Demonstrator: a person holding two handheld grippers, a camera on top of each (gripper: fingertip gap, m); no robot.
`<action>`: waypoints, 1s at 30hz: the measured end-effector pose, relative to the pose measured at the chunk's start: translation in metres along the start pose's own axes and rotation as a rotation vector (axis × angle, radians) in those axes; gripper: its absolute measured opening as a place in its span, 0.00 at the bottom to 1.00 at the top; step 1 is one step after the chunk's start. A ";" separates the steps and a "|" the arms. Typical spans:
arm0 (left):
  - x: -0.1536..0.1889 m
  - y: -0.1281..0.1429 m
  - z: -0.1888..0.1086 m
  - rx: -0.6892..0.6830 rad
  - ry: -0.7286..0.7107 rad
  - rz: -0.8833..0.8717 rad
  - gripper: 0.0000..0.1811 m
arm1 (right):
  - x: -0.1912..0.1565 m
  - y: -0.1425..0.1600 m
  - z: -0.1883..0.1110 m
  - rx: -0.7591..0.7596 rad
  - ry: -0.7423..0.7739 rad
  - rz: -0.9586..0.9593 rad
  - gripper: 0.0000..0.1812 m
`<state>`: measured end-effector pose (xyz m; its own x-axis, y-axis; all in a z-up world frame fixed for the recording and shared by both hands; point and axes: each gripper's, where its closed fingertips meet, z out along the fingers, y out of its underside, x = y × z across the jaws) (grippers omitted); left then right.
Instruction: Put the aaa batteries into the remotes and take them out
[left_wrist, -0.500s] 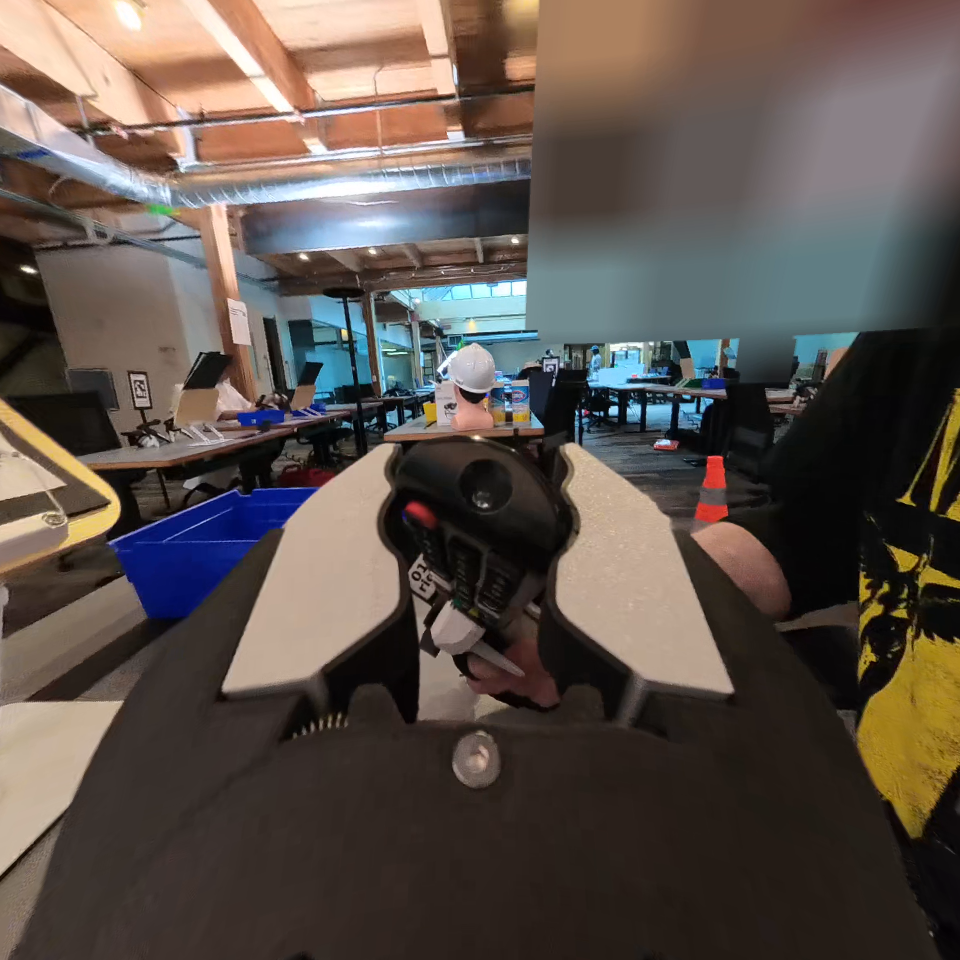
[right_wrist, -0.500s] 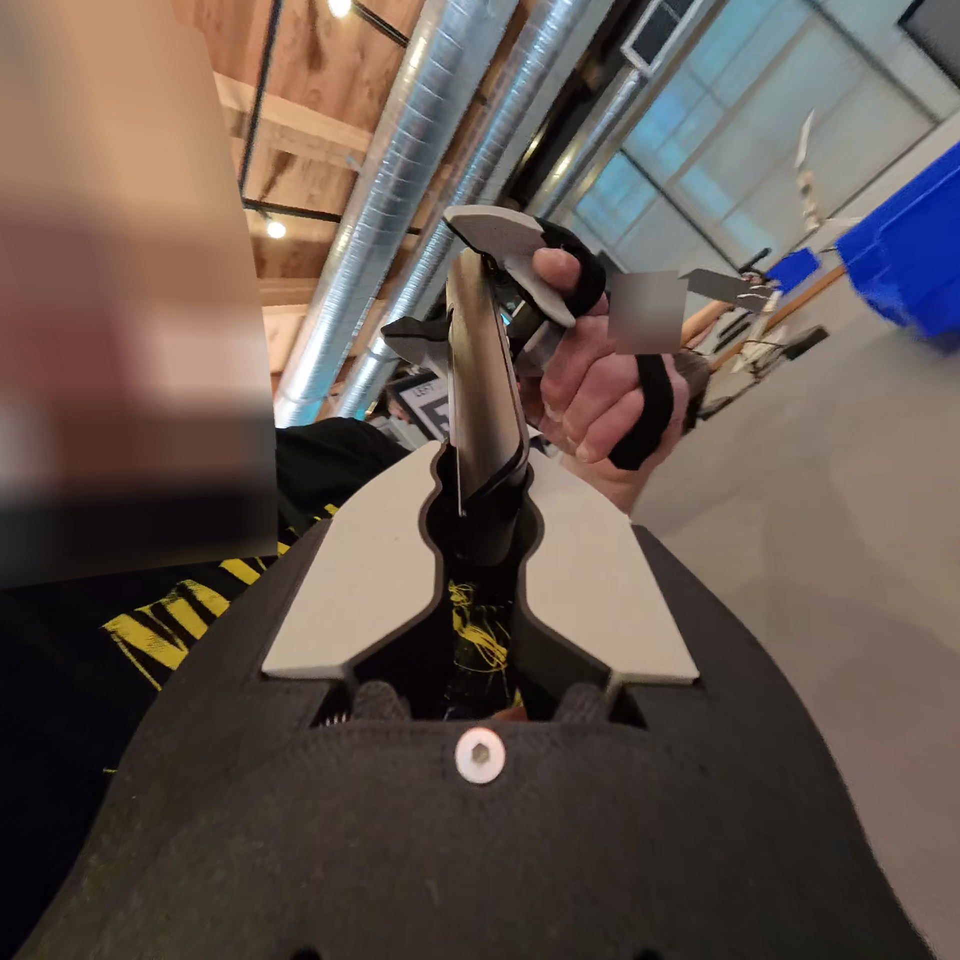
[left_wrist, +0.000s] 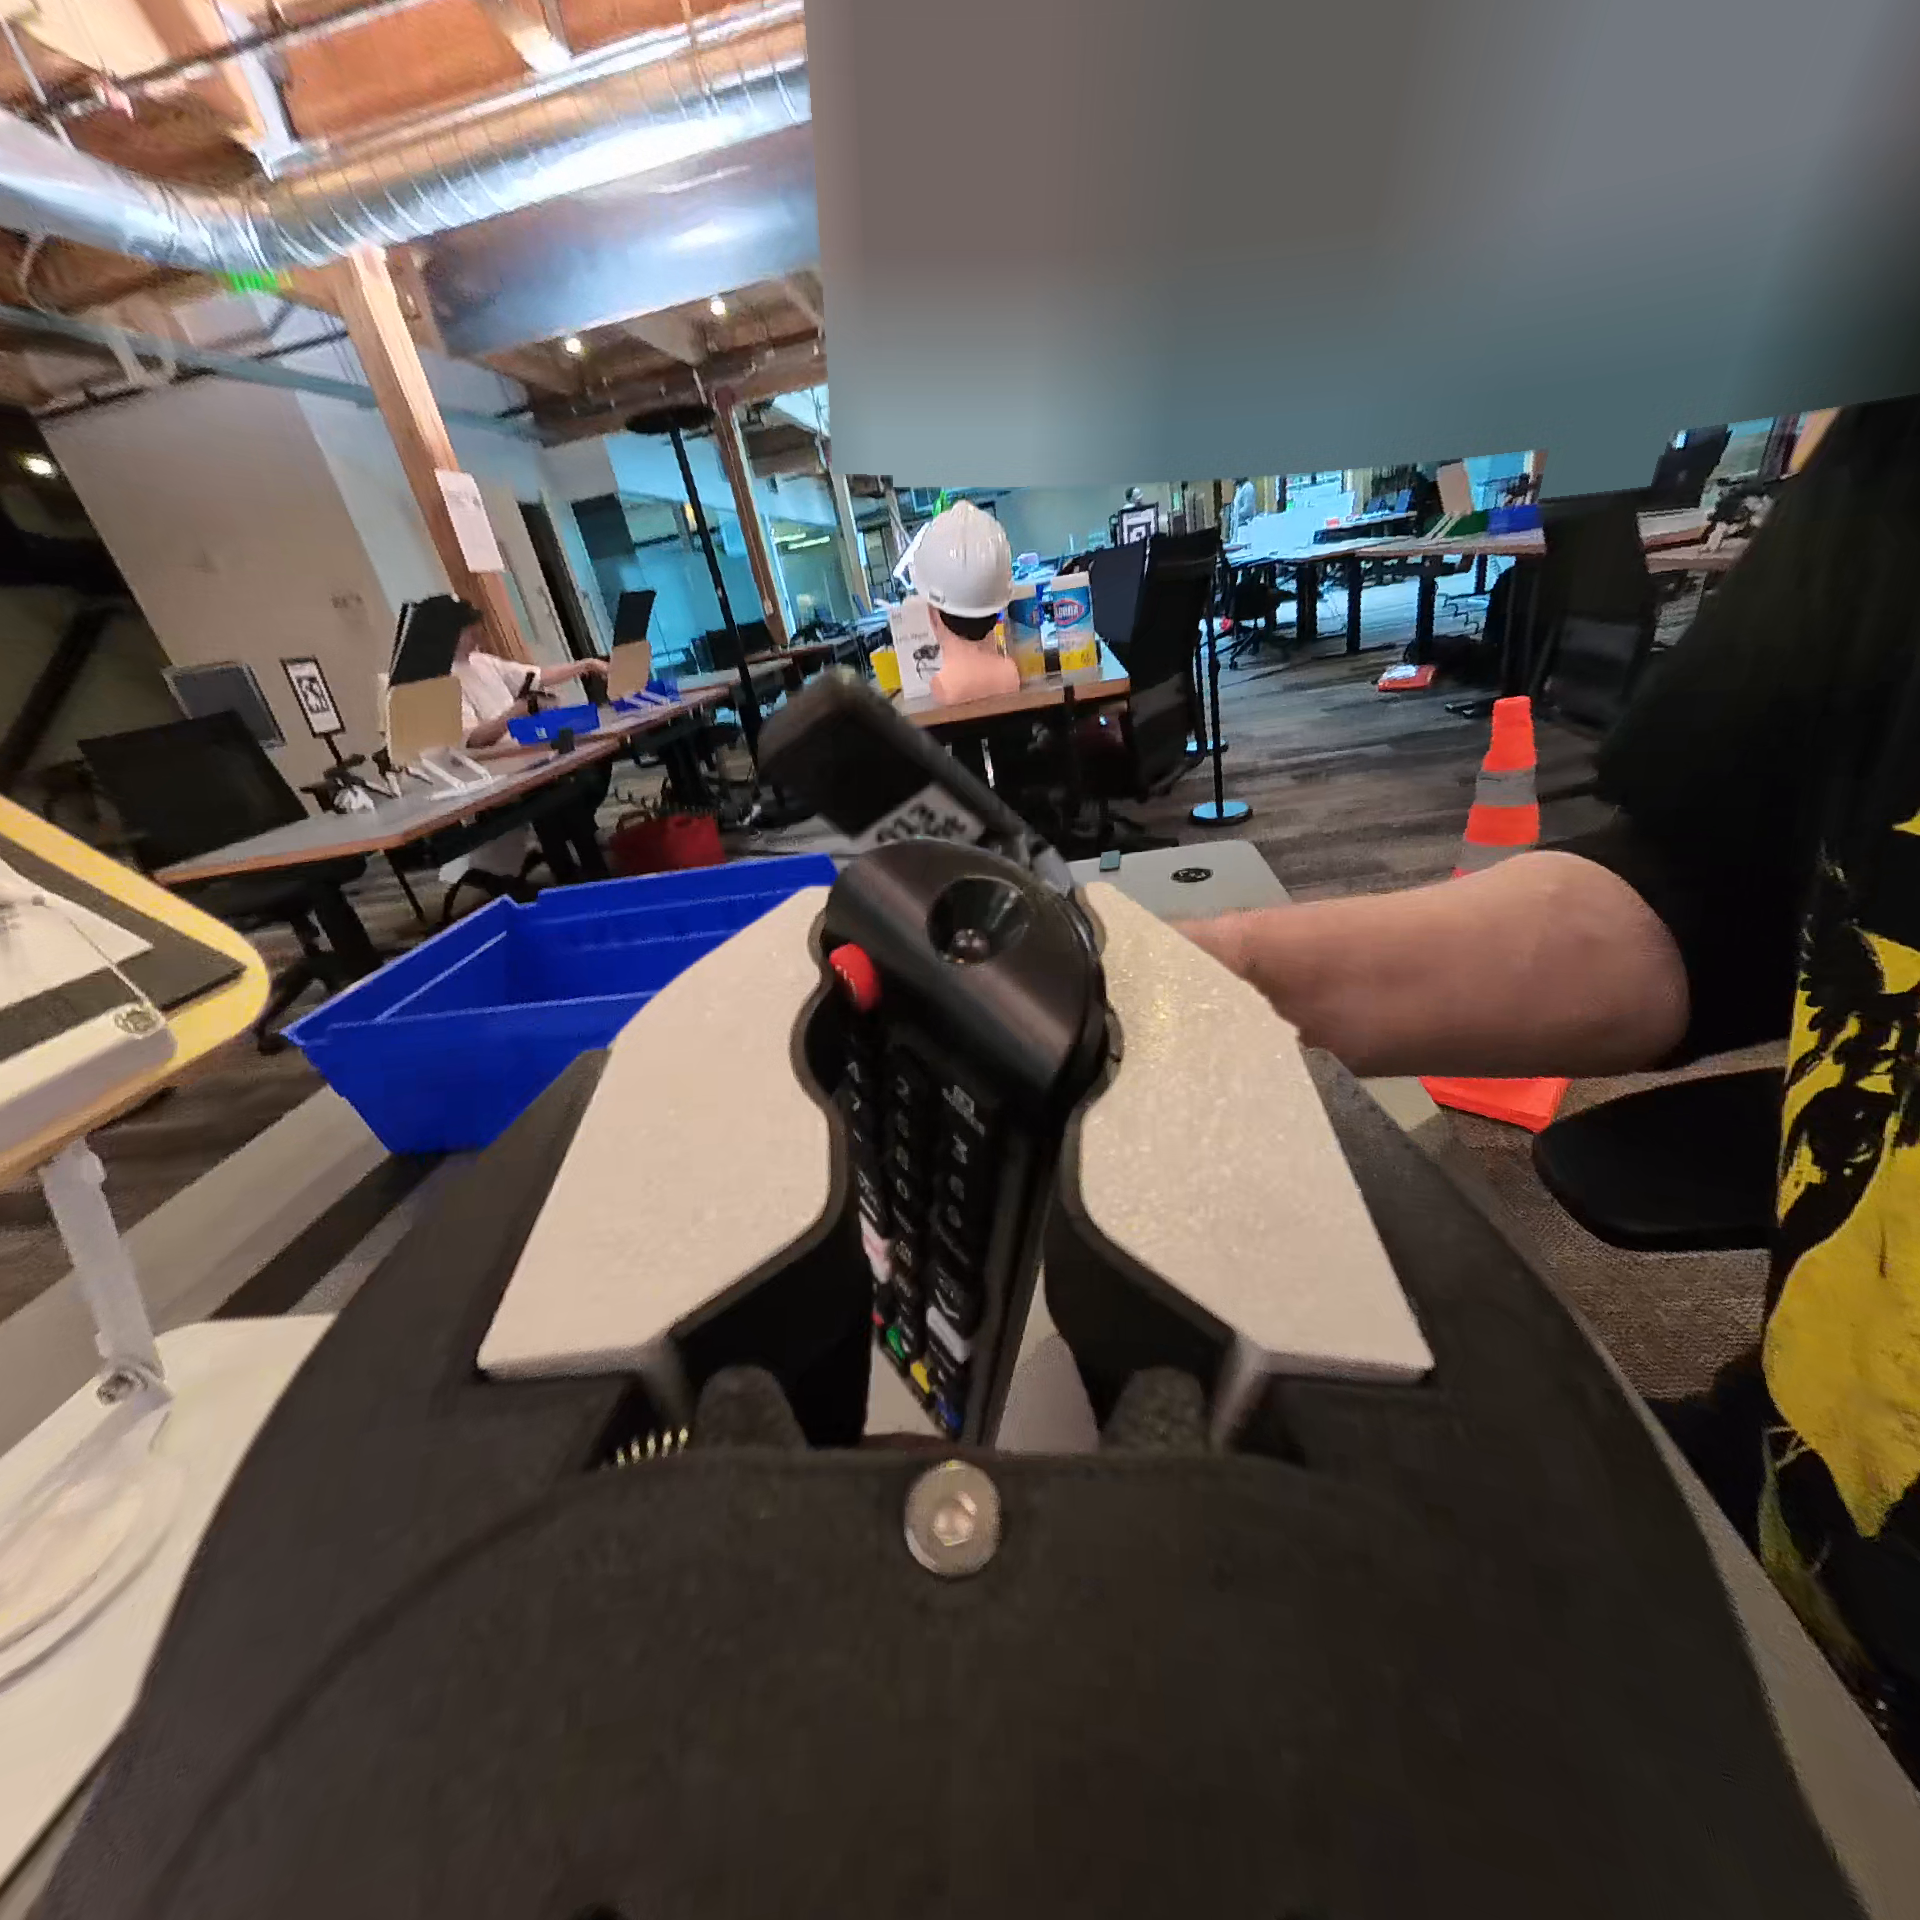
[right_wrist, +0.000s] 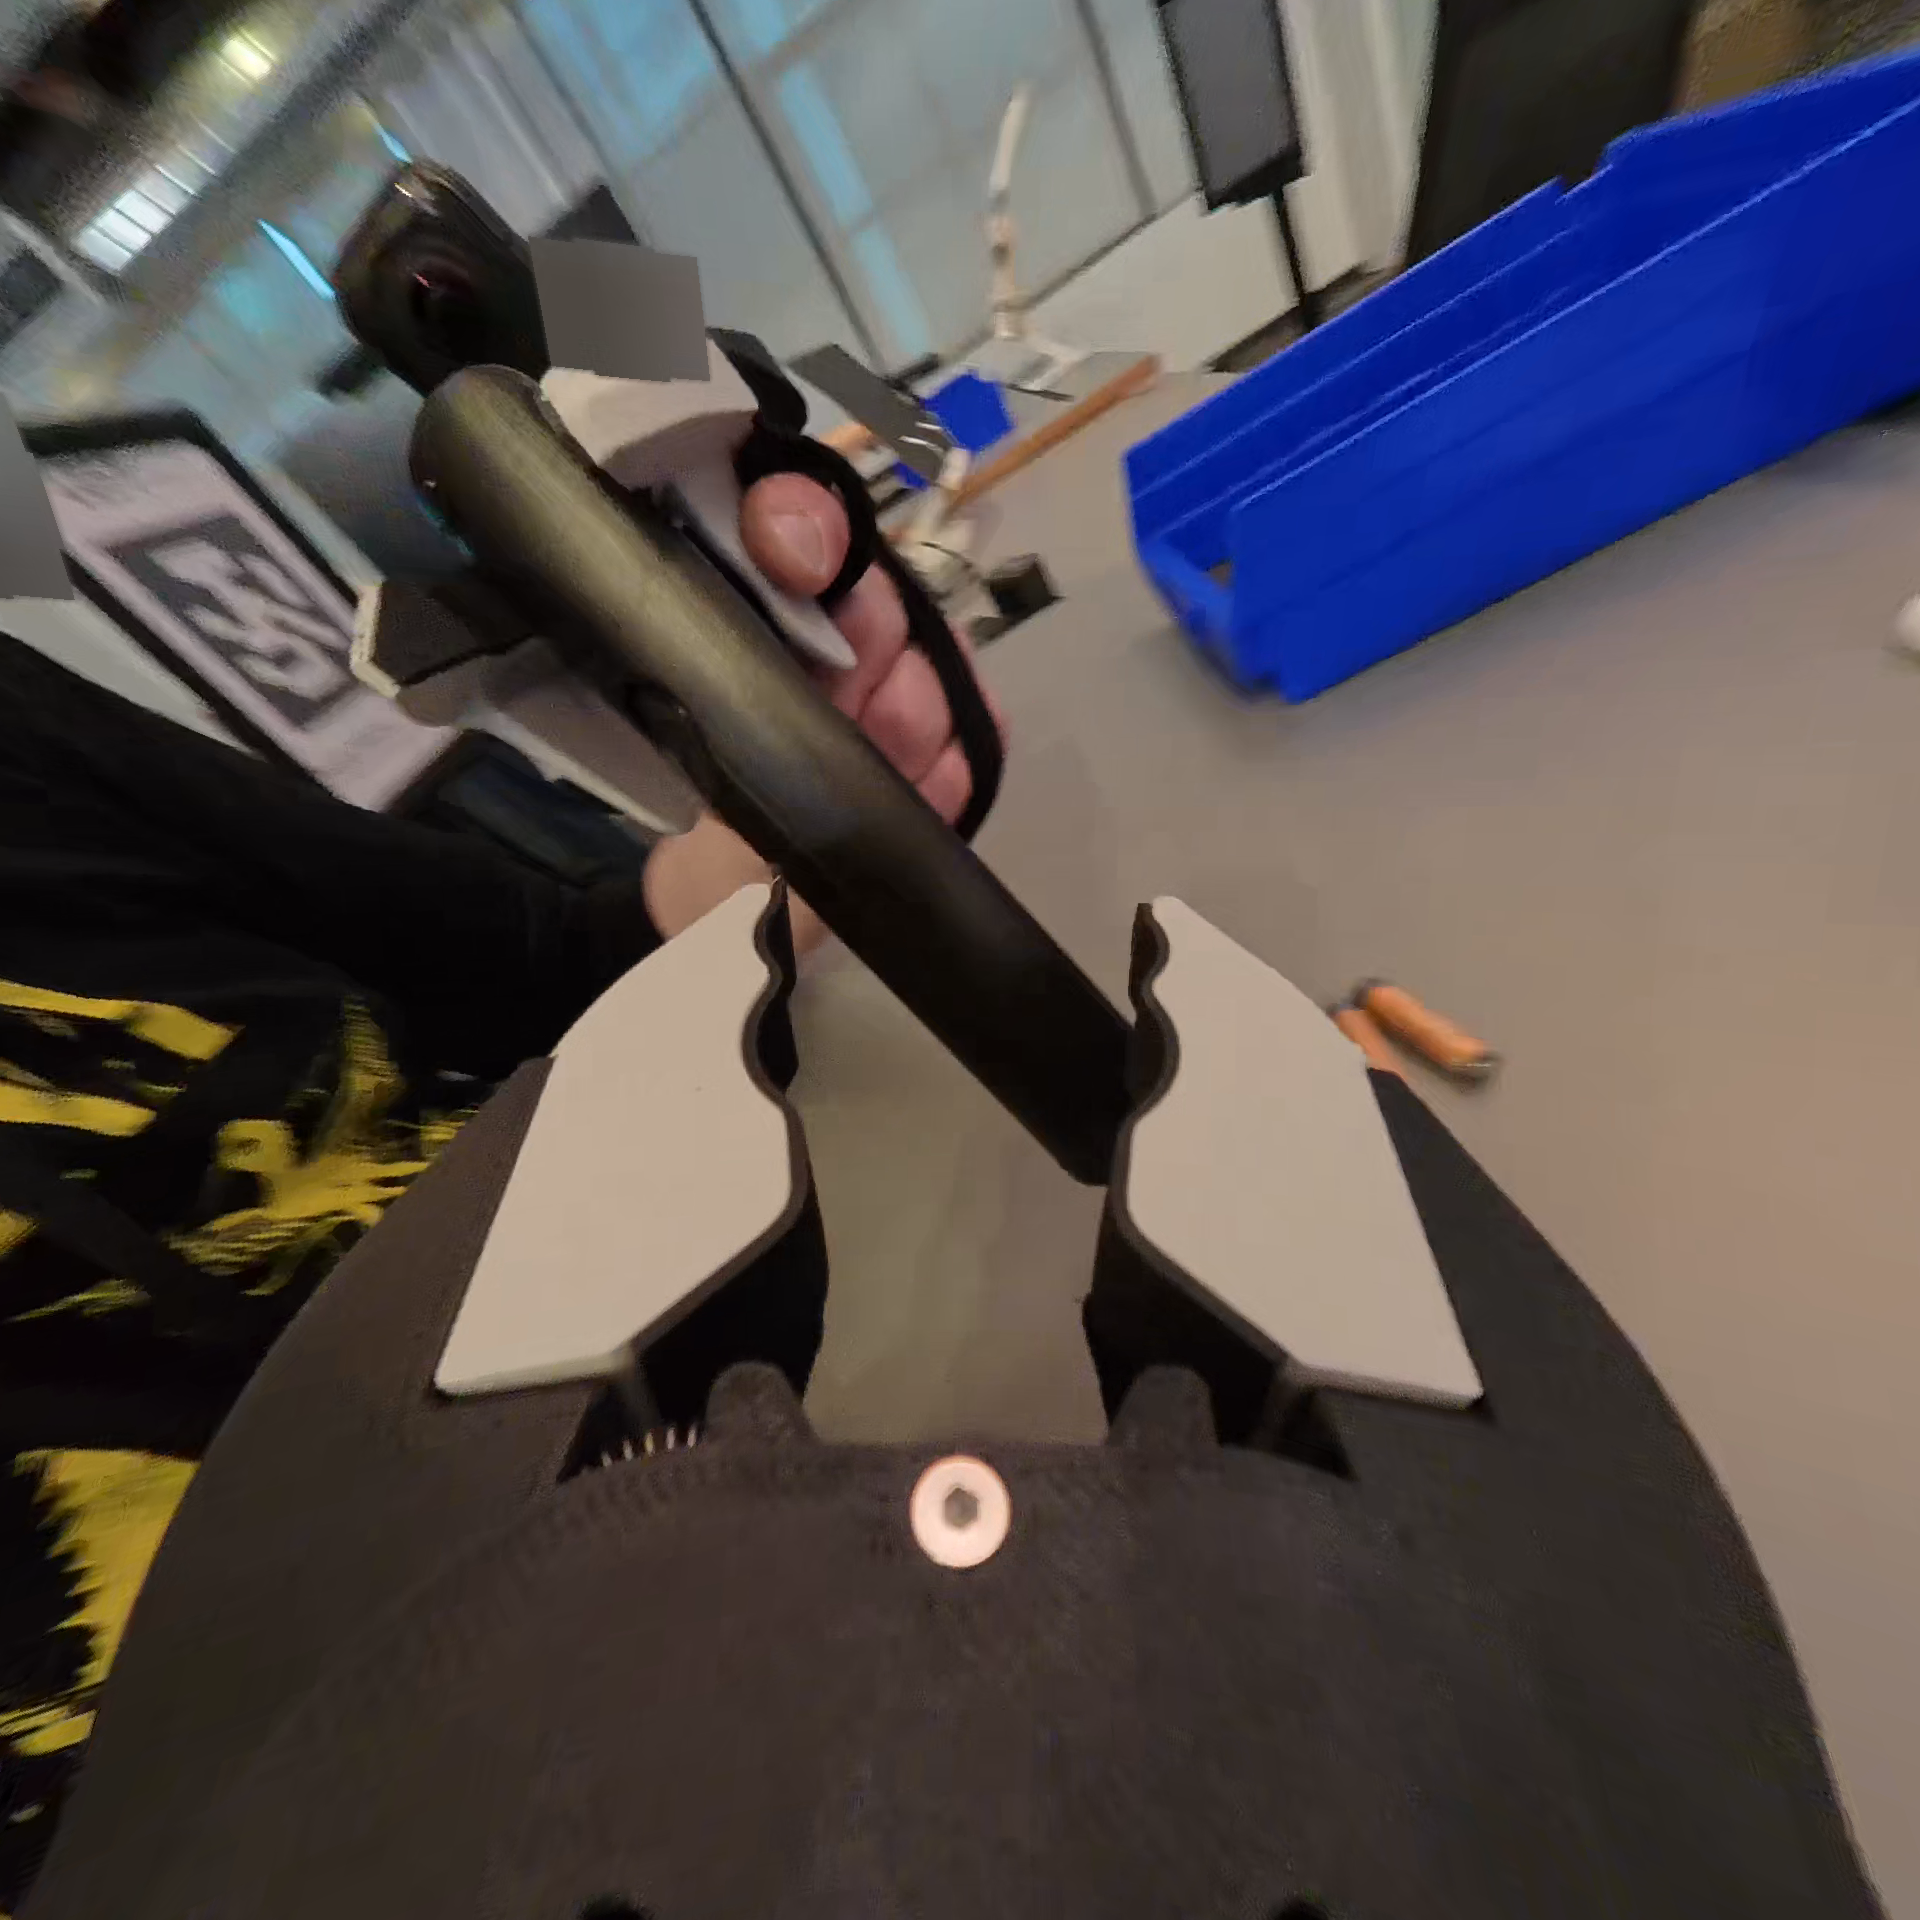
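Note:
My left gripper (left_wrist: 956, 914) is shut on a black remote (left_wrist: 935, 1143), held lengthwise between its fingers with the button face up and the red power button at the far end. In the right wrist view the remote (right_wrist: 727, 665) shows its plain back, gripped farther off by the left gripper (right_wrist: 592, 582) in a person's hand. My right gripper (right_wrist: 961, 925) is open. The remote's near end lies between its jaws, against the right finger (right_wrist: 1247, 1091). Two orange batteries (right_wrist: 1423, 1029) lie on the grey table (right_wrist: 1558, 831) to the right.
A blue bin (left_wrist: 499, 997) stands on the table ahead and left of the left gripper, and it also shows in the right wrist view (right_wrist: 1507, 436). A person's forearm (left_wrist: 1455, 966) and black-and-yellow shirt fill the right. A yellow-edged board (left_wrist: 125, 987) on a stand is at left.
My right gripper was shut on the remote's edge and has now opened and swung down toward the table. The left gripper still holds the remote and has tilted lower.

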<state>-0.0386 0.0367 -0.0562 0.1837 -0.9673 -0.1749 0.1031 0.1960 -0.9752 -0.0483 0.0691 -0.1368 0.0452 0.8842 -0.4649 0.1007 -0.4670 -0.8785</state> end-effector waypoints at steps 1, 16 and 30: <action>0.001 0.003 0.001 -0.014 0.007 -0.018 0.22 | 0.000 -0.003 -0.002 -0.012 0.023 -0.034 0.34; 0.013 0.033 0.019 -0.105 0.052 -0.061 0.15 | -0.029 0.014 0.019 -0.107 -0.097 -0.169 0.14; -0.005 0.069 0.021 -0.193 -0.017 -0.176 0.13 | 0.008 0.042 0.018 -0.482 0.074 -0.234 0.13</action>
<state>-0.0125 0.0587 -0.1195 0.1960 -0.9806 0.0002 -0.0534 -0.0109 -0.9985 -0.0619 0.0567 -0.1796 0.0347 0.9705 -0.2387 0.5600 -0.2167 -0.7996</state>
